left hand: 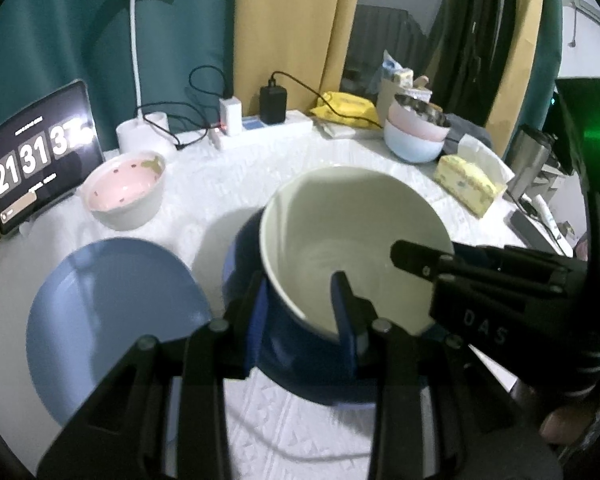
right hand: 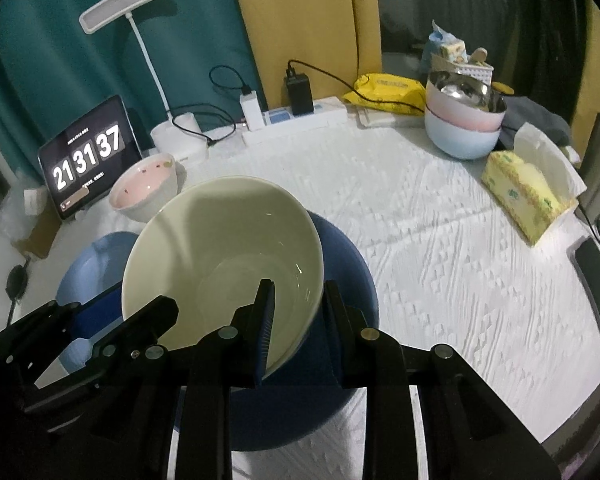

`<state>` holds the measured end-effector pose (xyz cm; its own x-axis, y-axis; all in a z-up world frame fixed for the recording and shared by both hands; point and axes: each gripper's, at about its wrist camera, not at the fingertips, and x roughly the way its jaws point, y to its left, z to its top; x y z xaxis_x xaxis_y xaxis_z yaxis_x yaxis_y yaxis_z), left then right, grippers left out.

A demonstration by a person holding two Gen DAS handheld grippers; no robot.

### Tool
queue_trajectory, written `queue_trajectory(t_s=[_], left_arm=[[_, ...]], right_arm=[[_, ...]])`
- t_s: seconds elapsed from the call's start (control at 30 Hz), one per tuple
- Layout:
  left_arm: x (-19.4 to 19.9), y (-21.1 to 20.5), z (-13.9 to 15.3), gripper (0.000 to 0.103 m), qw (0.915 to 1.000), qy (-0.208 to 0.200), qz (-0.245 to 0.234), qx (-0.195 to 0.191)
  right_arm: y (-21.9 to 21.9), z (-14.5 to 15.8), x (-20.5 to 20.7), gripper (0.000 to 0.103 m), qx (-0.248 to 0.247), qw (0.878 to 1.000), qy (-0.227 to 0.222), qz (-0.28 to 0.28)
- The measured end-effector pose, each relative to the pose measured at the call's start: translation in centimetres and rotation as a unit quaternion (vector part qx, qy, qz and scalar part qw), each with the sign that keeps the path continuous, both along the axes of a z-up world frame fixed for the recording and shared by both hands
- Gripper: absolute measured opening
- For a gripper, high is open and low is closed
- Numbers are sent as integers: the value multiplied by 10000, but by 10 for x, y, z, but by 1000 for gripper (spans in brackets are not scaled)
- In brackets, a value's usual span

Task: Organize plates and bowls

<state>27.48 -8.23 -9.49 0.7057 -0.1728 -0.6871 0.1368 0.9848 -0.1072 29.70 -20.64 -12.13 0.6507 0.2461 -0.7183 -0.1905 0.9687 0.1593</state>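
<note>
A large cream bowl (left hand: 352, 240) (right hand: 224, 256) hangs tilted just over a dark blue dish (left hand: 240, 268) (right hand: 352, 272); whether they touch I cannot tell. My left gripper (left hand: 300, 298) is shut on the bowl's near rim, one finger inside and one outside. My right gripper (right hand: 300, 306) is shut on the rim at the other side. Its finger (left hand: 416, 258) reaches into the bowl in the left wrist view. A light blue plate (left hand: 112, 320) (right hand: 96, 256) lies left of the dish. Behind it stands a white bowl with a pink inside (left hand: 126, 192) (right hand: 148, 188).
Stacked pastel bowls with a steel one on top (left hand: 416, 136) (right hand: 460, 120) stand at the back right beside a yellow tissue box (right hand: 520, 192). A tablet clock (right hand: 88, 156), a lamp base (left hand: 142, 132) and a power strip (right hand: 296, 120) line the back edge.
</note>
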Motion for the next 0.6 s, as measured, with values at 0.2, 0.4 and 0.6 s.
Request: queue_trajectory(t_s=[0.2, 0.4, 0.6], left_arm=[[0, -2, -8, 33, 9999, 102, -8, 80], [-1, -3, -10, 33, 9998, 96, -39, 171], [-4, -6, -7, 31, 9996, -28, -110, 252]], right_arm=[[-1, -14, 0, 26, -13, 9999, 159, 14], [0, -16, 1, 26, -77, 9998, 160, 0], [4, -14, 0, 25, -198, 9998, 32, 86]])
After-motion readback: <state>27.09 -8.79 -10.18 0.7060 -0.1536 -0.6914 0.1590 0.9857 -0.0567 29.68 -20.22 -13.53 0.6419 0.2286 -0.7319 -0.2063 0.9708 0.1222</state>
